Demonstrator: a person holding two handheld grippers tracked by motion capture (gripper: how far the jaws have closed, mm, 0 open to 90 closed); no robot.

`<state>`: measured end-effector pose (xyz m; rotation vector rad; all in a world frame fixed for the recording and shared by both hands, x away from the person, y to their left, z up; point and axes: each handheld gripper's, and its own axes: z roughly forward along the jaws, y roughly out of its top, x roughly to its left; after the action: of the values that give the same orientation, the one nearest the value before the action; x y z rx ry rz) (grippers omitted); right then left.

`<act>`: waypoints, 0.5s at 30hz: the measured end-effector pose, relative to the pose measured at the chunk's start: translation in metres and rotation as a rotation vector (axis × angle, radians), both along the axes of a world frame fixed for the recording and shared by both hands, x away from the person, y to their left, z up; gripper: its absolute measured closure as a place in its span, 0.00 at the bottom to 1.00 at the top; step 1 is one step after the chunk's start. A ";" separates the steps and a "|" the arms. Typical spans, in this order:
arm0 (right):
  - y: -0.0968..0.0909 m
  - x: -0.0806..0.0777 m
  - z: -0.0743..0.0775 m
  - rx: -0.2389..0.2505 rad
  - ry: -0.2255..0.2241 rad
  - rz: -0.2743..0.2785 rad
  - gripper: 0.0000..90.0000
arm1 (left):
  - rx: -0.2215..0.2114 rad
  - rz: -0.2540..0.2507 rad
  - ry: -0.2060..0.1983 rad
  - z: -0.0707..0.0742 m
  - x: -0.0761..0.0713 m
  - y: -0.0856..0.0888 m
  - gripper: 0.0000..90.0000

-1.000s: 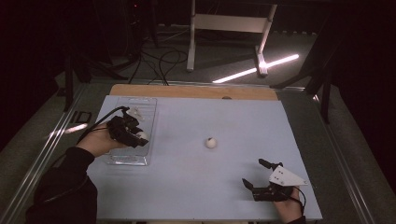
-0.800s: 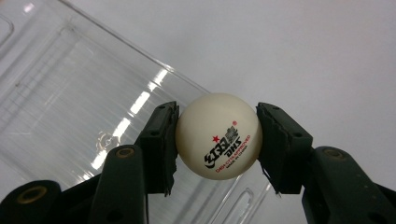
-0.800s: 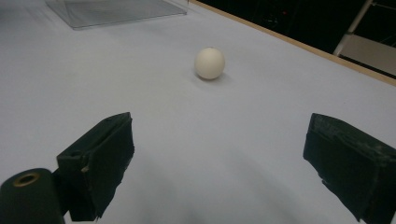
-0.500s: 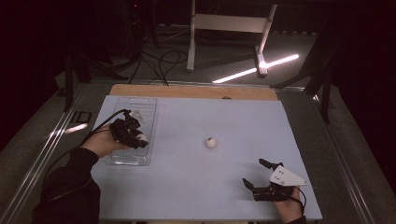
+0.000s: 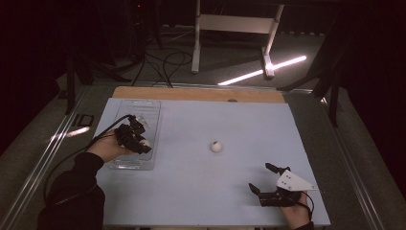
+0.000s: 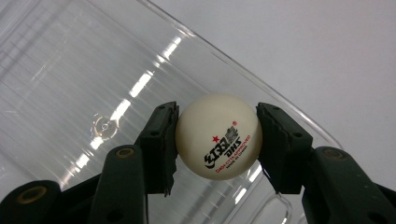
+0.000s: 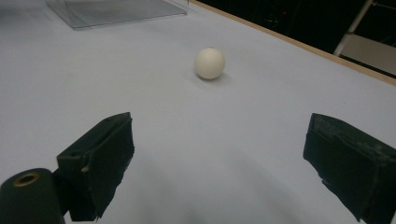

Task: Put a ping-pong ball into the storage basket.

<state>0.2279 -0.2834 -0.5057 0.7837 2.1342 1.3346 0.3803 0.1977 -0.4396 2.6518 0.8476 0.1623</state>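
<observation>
My left gripper (image 6: 217, 140) is shut on a white ping-pong ball (image 6: 217, 136) with red and black print, held just above the floor of a clear plastic tray (image 6: 70, 79). In the high view that left gripper (image 5: 143, 142) sits over the near half of the tray (image 5: 149, 108) at the table's left. A second white ball (image 5: 216, 146) lies loose on the light blue mat near the middle, seen ahead of my right gripper (image 7: 219, 154) as well (image 7: 209, 62). The right gripper (image 5: 265, 178) rests open near the front right edge, nothing between its jaws.
A wooden strip (image 5: 201, 94) runs along the mat's far edge. Beyond the table stand a white frame's legs (image 5: 268, 52) and floor cables (image 5: 163, 62). The clear tray's corner (image 7: 116, 11) shows far off in the right gripper view.
My left gripper has sunk lower into the tray with the ball still in it. The right gripper and the loose ball have stayed put.
</observation>
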 end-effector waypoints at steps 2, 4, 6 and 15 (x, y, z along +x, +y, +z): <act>0.000 0.000 0.000 0.000 0.000 0.000 0.09 | 0.002 0.003 0.006 -0.001 0.001 0.000 0.57; 0.000 0.000 0.000 -0.002 -0.001 0.001 0.09 | 0.006 0.000 0.003 -0.003 0.000 0.000 0.57; 0.000 0.000 0.000 -0.002 -0.002 0.002 0.09 | 0.006 -0.007 0.002 -0.004 0.000 0.000 0.57; 0.000 0.001 -0.001 -0.001 0.001 0.002 0.09 | 0.025 -0.005 0.022 -0.013 0.003 -0.004 0.57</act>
<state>0.2285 -0.2835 -0.5064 0.7819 2.1365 1.3343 0.3832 0.1932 -0.4529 2.6836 0.8507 0.1436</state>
